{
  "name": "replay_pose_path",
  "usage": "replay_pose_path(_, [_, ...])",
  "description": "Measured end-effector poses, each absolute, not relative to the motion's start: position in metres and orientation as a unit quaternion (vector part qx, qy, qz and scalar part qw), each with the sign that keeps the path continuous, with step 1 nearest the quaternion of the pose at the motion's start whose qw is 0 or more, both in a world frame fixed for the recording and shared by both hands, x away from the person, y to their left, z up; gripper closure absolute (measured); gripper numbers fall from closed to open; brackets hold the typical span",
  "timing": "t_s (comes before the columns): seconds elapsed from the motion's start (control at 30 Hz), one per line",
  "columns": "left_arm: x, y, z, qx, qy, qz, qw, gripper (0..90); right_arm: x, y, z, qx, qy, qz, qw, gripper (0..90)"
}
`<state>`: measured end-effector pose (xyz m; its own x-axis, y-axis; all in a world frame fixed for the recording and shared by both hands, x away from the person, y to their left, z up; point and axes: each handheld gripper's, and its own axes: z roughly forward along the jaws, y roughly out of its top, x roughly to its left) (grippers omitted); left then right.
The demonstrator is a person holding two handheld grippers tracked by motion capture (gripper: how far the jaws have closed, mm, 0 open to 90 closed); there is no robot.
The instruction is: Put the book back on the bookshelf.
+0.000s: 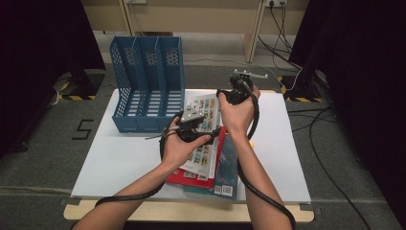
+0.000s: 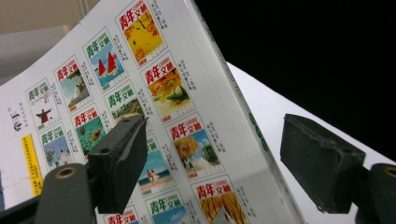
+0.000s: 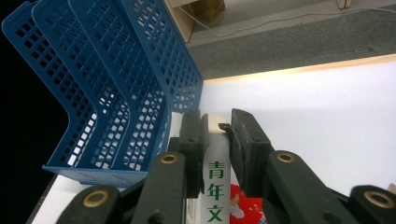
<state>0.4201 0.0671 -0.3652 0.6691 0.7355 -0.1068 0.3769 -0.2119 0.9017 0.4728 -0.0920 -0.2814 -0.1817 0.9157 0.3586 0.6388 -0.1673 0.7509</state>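
A white magazine (image 1: 207, 111) with rows of small colourful covers is tilted up off a stack of books in the middle of the table. My right gripper (image 1: 221, 94) is shut on its far top edge; in the right gripper view the jaws (image 3: 215, 128) clamp the white spine (image 3: 215, 186) with green characters. My left gripper (image 1: 198, 125) sits lower on the magazine's left side. In the left gripper view it (image 2: 215, 158) stands open, with the cover (image 2: 154, 93) and its spine edge running between the jaws and neither pad pressing on it.
A blue three-slot file rack (image 1: 148, 86) (image 3: 116, 93) stands at the back left of the white table (image 1: 119, 158). Under the magazine lie a red book (image 1: 191, 179) and a teal book (image 1: 227, 167). Cables run over the floor at the right.
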Motion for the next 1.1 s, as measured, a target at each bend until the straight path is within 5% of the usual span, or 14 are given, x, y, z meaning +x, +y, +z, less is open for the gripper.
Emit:
replay_pose_path(0.6, [0.424, 0.063, -0.367, 0.761, 0.383, 0.227, 0.472, 24.0, 0.455, -0.070, -0.264, 0.594, 0.633, 0.469, 0.162, 75.7])
replay_pose_path(1.1, [0.413, 0.084, -0.378, 0.759, 0.394, 0.260, 0.448, 44.6, 0.441, -0.048, -0.261, 0.576, 0.648, 0.472, 0.157, 75.6])
